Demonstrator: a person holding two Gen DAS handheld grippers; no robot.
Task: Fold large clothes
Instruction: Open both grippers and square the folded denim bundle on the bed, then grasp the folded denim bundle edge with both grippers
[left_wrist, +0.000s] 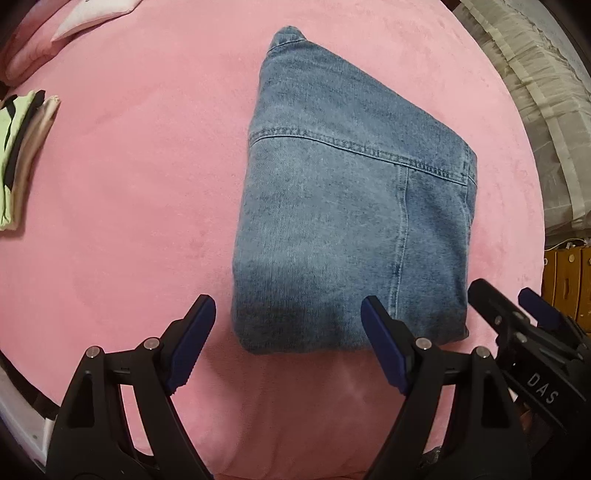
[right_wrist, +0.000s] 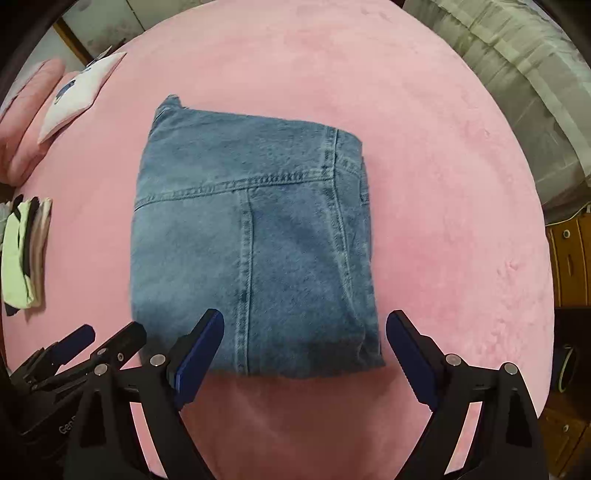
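A folded blue denim garment (left_wrist: 343, 206) (right_wrist: 251, 243) lies flat on the pink bedcover (left_wrist: 129, 192) (right_wrist: 443, 184), stitched seams facing up. My left gripper (left_wrist: 288, 306) hangs open above its near left corner, with nothing pinched between the blue pads. Over the near right corner, my right gripper (right_wrist: 304, 321) stands open too, its pads clear of the cloth. In the left wrist view the right gripper (left_wrist: 506, 299) shows at the right edge. In the right wrist view the left gripper (right_wrist: 107, 334) shows at the lower left.
A stack of folded clothes (left_wrist: 18, 158) (right_wrist: 24, 254), pale green, black and white, lies at the bed's left side. Pink and white pillows (right_wrist: 74, 96) sit at the far left. A grey-white quilt (right_wrist: 517, 74) lies at the far right, wooden drawers (right_wrist: 569, 258) beside the bed.
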